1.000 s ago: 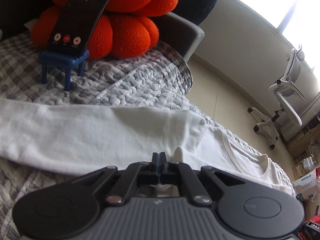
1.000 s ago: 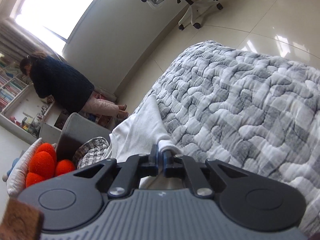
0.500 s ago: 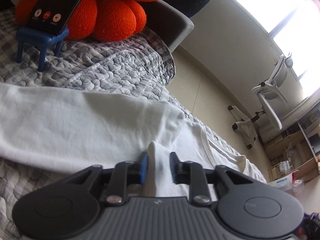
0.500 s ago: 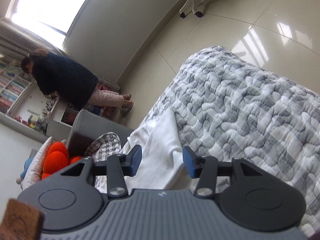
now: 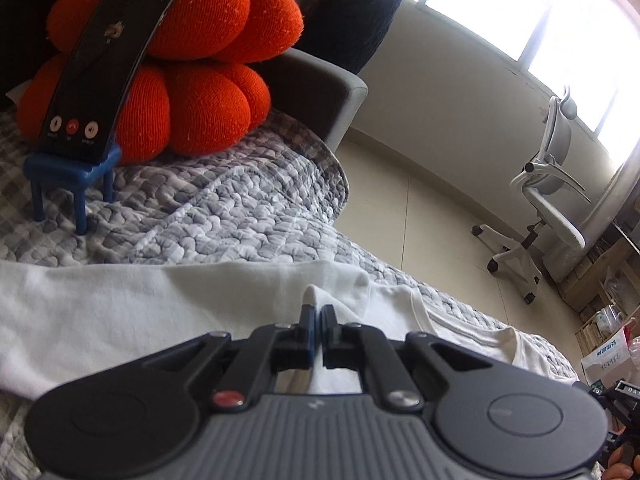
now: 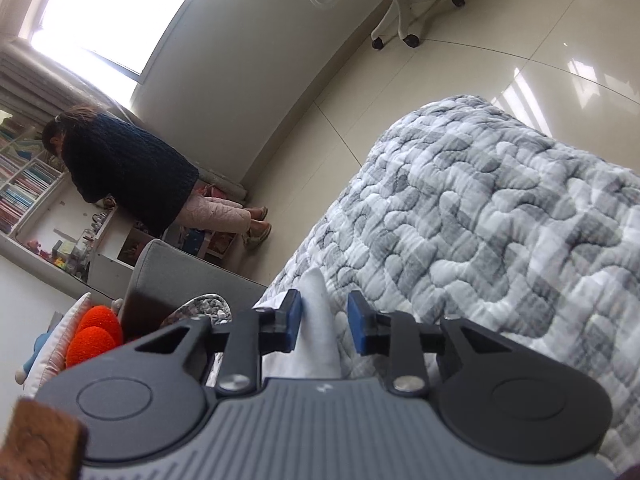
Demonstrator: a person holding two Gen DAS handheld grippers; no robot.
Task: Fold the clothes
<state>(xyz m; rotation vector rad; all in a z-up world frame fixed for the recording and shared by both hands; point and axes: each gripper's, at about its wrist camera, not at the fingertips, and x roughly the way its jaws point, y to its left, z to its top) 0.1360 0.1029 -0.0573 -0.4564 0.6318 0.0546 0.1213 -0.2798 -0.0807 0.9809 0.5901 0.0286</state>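
A white long-sleeved shirt [image 5: 140,304] lies across a grey quilted bed cover [image 5: 224,220], its neckline toward the right. My left gripper [image 5: 319,312] is shut on a pinched fold of the white shirt that sticks up between the pads. In the right wrist view my right gripper [image 6: 324,314] is open, with a peak of the white shirt [image 6: 318,332] standing between its blue pads; I cannot tell if the pads touch it.
An orange knitted cushion [image 5: 192,64] sits at the head of the bed with a phone [image 5: 104,68] propped on a small blue stand [image 5: 72,168]. A white office chair [image 5: 540,200] stands on the tiled floor. A person in dark clothes [image 6: 120,172] bends at shelves.
My left gripper opened half a second ago and has shut again on the shirt fold. My right gripper let go of the cloth and now stands partly open around it.
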